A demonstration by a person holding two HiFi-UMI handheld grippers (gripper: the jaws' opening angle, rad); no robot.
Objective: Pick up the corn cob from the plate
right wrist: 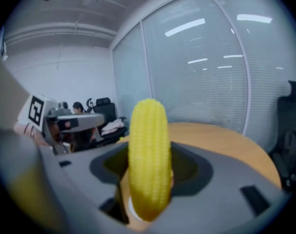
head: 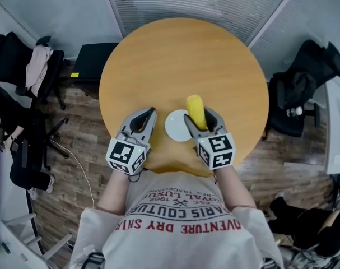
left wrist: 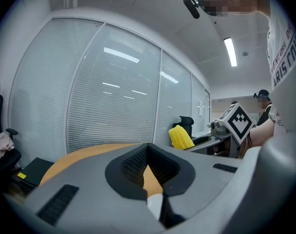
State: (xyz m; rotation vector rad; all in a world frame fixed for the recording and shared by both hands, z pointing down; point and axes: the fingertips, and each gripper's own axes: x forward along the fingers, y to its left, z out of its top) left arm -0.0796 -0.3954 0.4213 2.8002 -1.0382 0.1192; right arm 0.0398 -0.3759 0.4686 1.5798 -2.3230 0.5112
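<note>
A yellow corn cob [head: 195, 106] stands between the jaws of my right gripper [head: 199, 115], which is shut on it just to the right of a small white plate [head: 175, 126]. In the right gripper view the corn cob [right wrist: 148, 155] rises upright and fills the middle, with a sliver of the plate [right wrist: 129, 206] below it. My left gripper [head: 149, 115] hovers left of the plate, jaws shut with nothing between them. From the left gripper view, past that gripper [left wrist: 148, 147], I see the corn cob [left wrist: 181, 136] at the right.
The round wooden table [head: 175, 60] carries only the plate. Office chairs stand on the floor at the left [head: 29, 66] and right [head: 304, 83]. A black box [head: 94, 60] lies on the floor behind the table's left side. Glass partitions with blinds enclose the room.
</note>
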